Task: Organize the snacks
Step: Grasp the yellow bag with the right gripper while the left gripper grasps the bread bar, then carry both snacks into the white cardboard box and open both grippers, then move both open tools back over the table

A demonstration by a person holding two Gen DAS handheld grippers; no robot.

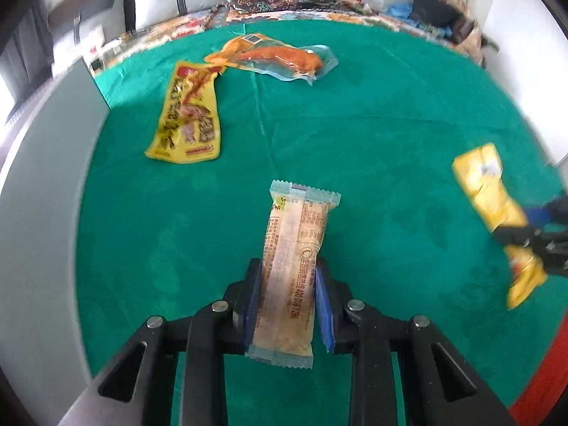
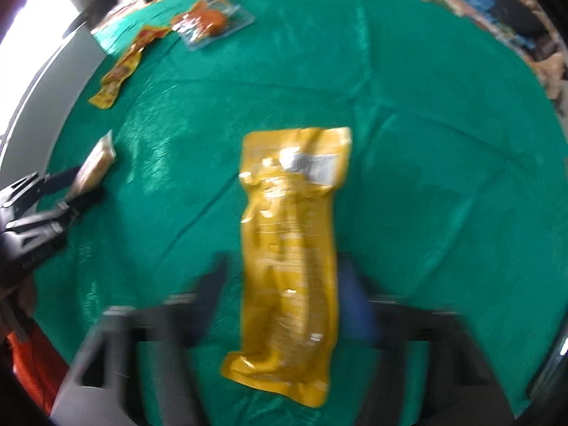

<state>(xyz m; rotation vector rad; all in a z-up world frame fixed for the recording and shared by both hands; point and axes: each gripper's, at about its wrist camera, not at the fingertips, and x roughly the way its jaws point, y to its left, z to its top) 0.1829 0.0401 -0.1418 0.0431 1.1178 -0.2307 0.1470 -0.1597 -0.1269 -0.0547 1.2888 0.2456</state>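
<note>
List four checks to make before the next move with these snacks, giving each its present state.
1. Left gripper shut on the pale bar: ok.
2. Right gripper gripping the yellow pouch: cannot tell; the view is blurred.
3. Both grippers apart from each other: ok.
4. Printed pouch and orange pack lying flat on the green cloth, out of the way: ok.

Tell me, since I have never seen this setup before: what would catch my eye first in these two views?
The bright green cloth fills both views. At the bottom middle of the left wrist view, the left gripper is shut on a pale long snack bar; in the right wrist view, the right gripper straddles a plain yellow pouch. Two more packets, a printed yellow one and an orange one, lie far left.
</note>
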